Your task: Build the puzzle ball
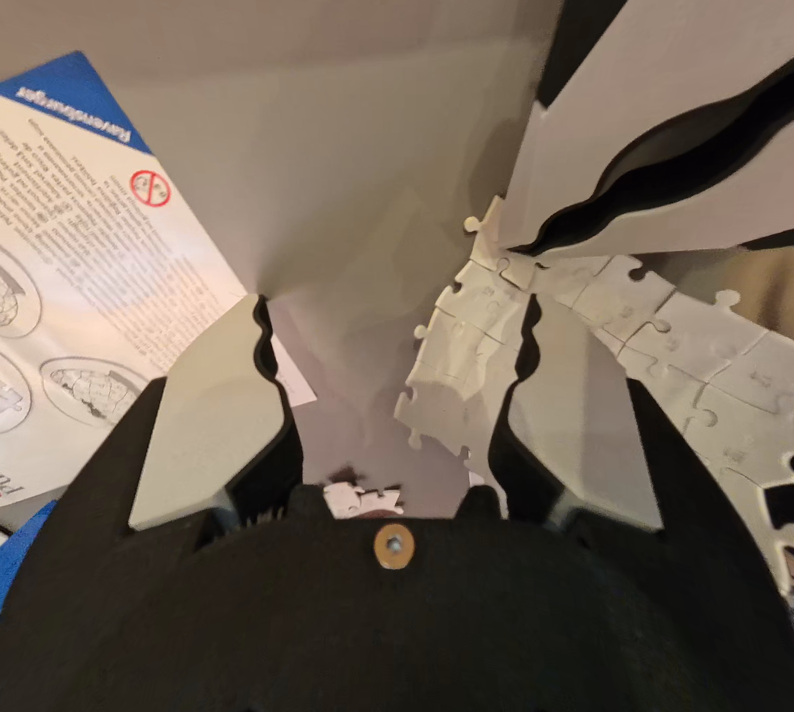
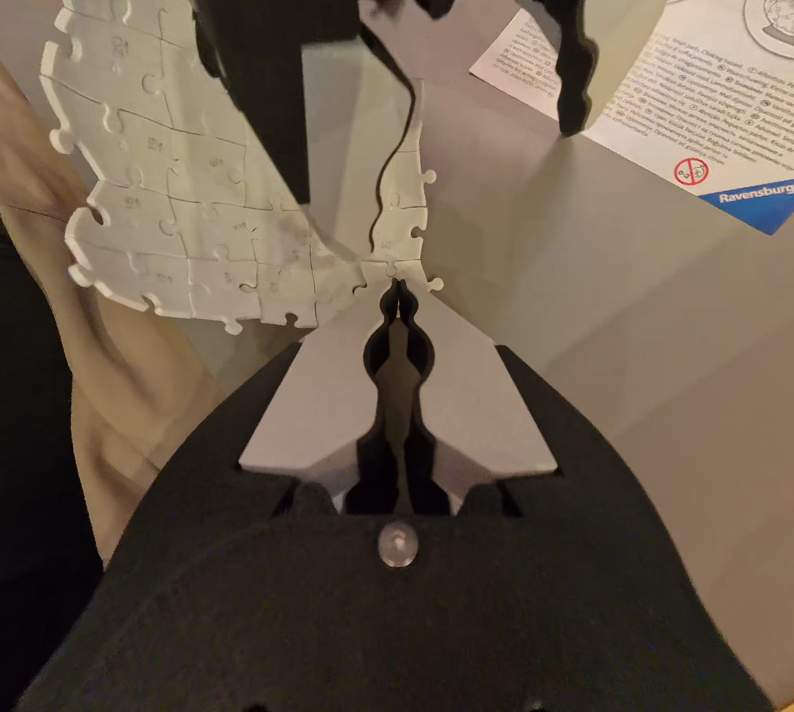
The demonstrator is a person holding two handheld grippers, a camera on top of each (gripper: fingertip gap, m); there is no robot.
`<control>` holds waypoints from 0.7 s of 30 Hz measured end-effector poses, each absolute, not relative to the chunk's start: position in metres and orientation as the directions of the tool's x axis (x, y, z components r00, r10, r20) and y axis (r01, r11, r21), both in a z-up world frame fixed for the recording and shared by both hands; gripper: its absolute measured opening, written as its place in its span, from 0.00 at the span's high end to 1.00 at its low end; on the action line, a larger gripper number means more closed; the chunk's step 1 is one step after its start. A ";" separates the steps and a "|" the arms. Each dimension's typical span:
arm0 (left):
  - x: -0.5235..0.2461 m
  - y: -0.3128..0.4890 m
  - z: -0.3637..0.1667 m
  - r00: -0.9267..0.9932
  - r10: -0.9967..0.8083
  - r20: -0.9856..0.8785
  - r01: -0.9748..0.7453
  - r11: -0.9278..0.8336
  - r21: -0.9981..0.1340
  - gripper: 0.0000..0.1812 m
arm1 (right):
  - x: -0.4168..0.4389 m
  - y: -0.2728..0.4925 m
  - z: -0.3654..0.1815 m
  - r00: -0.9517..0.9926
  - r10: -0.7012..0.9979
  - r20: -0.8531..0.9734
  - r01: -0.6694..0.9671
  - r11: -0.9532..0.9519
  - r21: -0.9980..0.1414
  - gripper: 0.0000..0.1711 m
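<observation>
Curved sheet of joined white puzzle pieces (image 2: 172,192), grey backs showing, hung above the grey table (image 2: 558,304). Right gripper (image 2: 398,286) was closed, tips pinching the sheet's lower corner piece. Left gripper (image 1: 395,304) stood wide open, holding nothing; the sheet lay just right of its gap, one finger (image 1: 558,412) overlapping the edge, contact unclear. Sheet's long axis ran away from that pinched corner. White instruction leaflet (image 1: 86,240) lay well apart from the sheet. Left looked nearer the free edge.
</observation>
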State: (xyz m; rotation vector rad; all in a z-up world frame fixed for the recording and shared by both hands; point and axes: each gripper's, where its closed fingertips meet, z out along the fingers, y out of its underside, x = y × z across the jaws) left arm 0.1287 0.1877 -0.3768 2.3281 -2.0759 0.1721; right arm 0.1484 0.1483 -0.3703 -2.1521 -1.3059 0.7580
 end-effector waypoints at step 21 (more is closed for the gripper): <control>0.127 0.201 -0.390 0.117 -0.993 0.015 -0.992 -0.117 -0.038 0.20 | 0.144 0.145 -0.368 0.417 0.898 -0.143 0.628 -0.398 -0.668 1.00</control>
